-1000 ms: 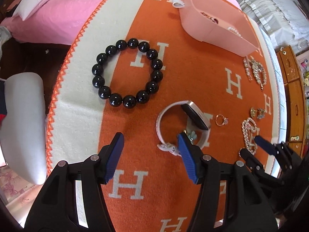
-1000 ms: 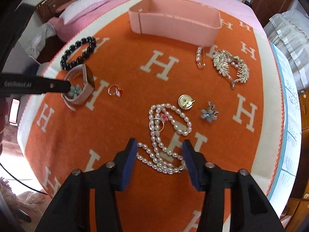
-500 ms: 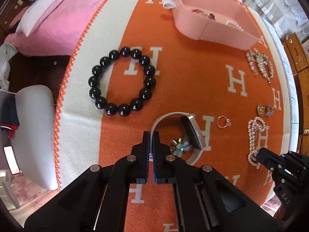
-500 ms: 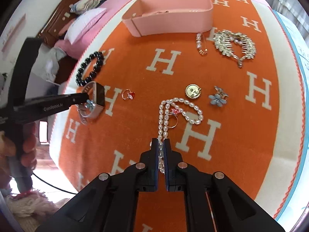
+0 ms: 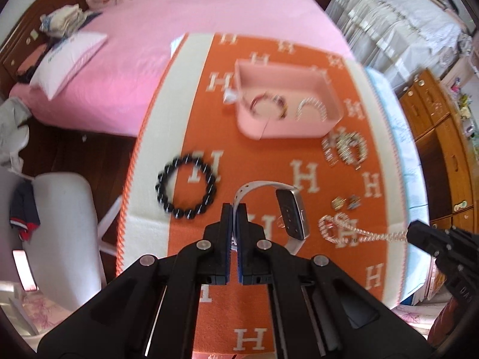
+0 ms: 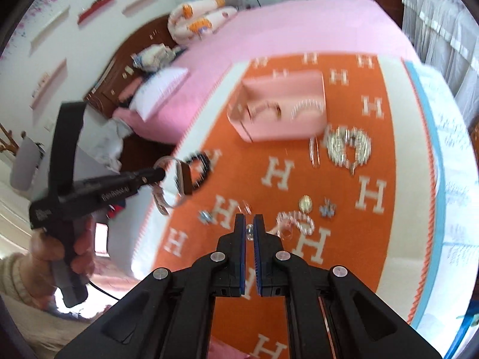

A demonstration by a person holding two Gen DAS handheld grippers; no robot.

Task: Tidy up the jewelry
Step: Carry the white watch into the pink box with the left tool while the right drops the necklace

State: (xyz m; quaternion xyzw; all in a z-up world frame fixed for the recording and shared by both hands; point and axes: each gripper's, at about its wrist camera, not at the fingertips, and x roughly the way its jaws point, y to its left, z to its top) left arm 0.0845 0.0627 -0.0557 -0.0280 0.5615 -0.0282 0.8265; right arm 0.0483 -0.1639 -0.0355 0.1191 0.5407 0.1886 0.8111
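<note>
While the left hand-held gripper (image 5: 234,214) is clenched on the white-strapped smart band with a black face (image 5: 269,209) and the right hand-held gripper (image 6: 248,229) grips the white pearl strand (image 5: 347,229), both lifted loads seemingly next need carrying toward the pink rectangular tray (image 5: 299,125) at twelve o'clock

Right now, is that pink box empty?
No. The pink box is open-topped and holds two bracelets: a reddish one and a pearly one.

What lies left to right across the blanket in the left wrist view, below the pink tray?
Black bead bracelet → watch, held by the left gripper → pearl necklace, held by the right gripper.
</note>
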